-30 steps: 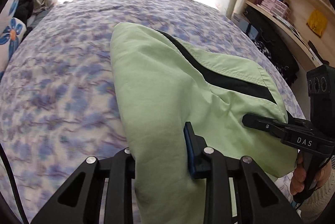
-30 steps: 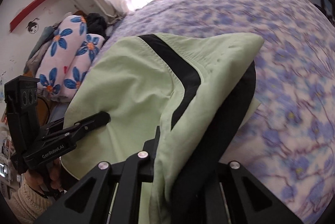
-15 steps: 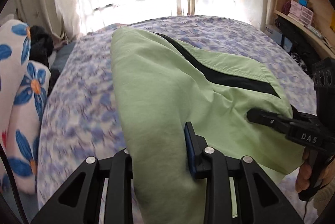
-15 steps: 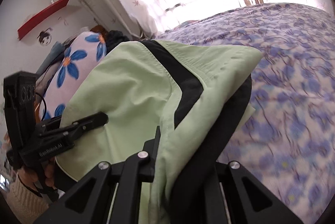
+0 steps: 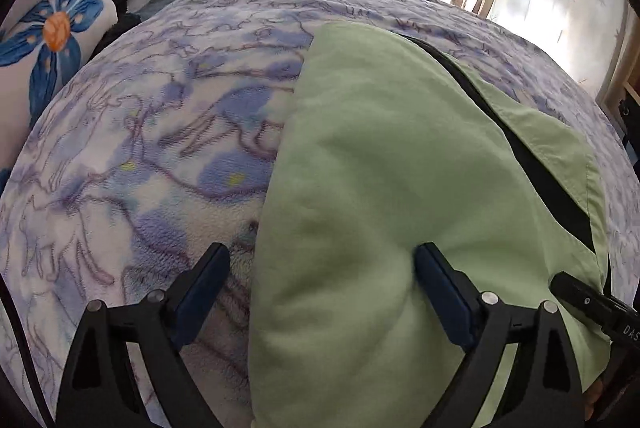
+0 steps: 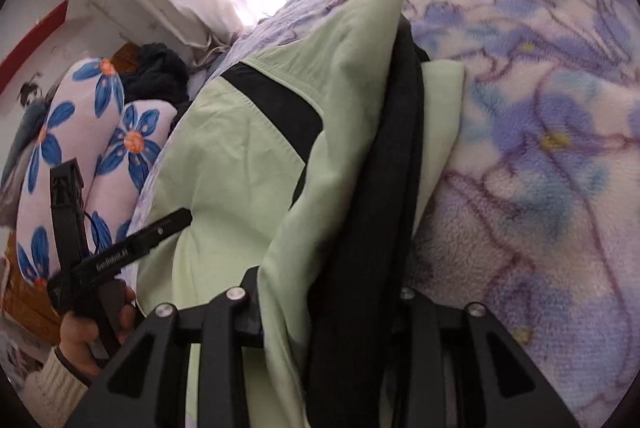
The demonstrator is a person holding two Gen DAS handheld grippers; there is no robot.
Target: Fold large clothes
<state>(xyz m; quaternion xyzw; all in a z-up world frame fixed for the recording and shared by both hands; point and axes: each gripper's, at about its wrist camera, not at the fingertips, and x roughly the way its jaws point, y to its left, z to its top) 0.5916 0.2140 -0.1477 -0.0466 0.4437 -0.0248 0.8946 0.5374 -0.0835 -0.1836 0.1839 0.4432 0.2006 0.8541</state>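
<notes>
While the green garment lies folded on the bed, my left tongs have just sprung wide open; the fabric edge sits between the fingers but neither pad presses it, so nothing is held there. My right tongs have just been opening too, with the bunched green and black layers running through them. Pads are buried in cloth, so I can't tell whether they still pinch.

Garment sits mid-bed, long fold edge on its left side in the left view, black stripe running diagonally across the top layer. Flowered pillows at the bed's far side, well apart from it.

Handling guess: light, soft, thin woven cloth, no stiffness, drapes and creases easily, probably a bit slick, so layers may slide apart on the fuzzy blanket. Best hold looks like the near corners, pinching all layers together at the hem or the thicker black-trim edge, not the loose middle.
</notes>
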